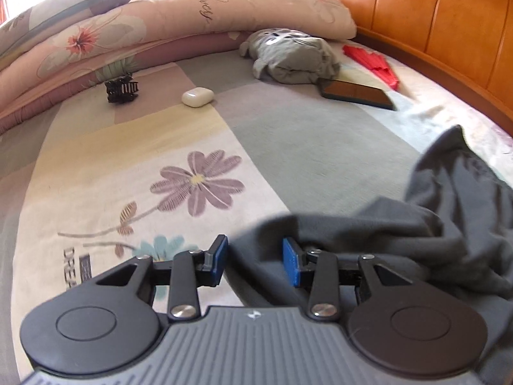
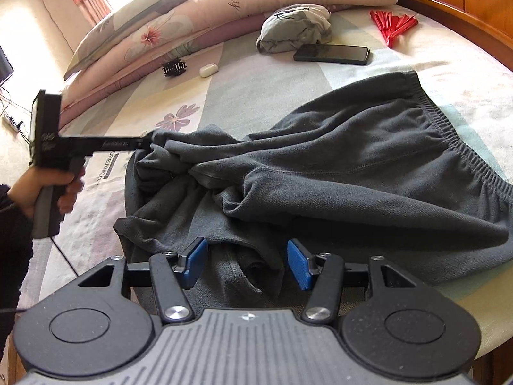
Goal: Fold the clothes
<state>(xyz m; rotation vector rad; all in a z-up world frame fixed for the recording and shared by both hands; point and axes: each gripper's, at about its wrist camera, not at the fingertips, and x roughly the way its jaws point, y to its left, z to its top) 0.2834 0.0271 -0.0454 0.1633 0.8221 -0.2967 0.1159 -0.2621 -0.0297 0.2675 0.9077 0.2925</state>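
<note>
So we've got a dark grey pair of sweat shorts (image 2: 352, 166) lying rumpled on the bed (image 2: 256, 77), elastic waistband off to the far right, leg ends bunched up toward the near left. Nothing's folded flat yet, I'd say it's early going.

The left claw (image 1: 255, 264) has its blue pads spread partway with a fold of the grey fabric draped between and over them. From its own view I honestly can't tell if the pads are biting the cloth or it's just lying across them. From the right wrist view, the long black arm of that tool reaches right into the bunched leg end, with the person's hand (image 2: 54, 189) wrapped around the grip.

The right claw (image 2: 247, 263) is spread wide, hovering over the near hem with a ridge of cloth sitting in the gap, pads not pressing on it.

If it were me: get both claws on matching corners of the hem before pulling anything. Pinch a single layer edge, not a wad, then lift and tug apart so the wrinkles shake out before laying one leg over the other. That fleece looks thick and floppy, so a shallow pinch would probably slip.

Also mind the phone (image 2: 332, 54) and the earbud case (image 2: 208, 70) further up the bed, well clear for now.
</note>
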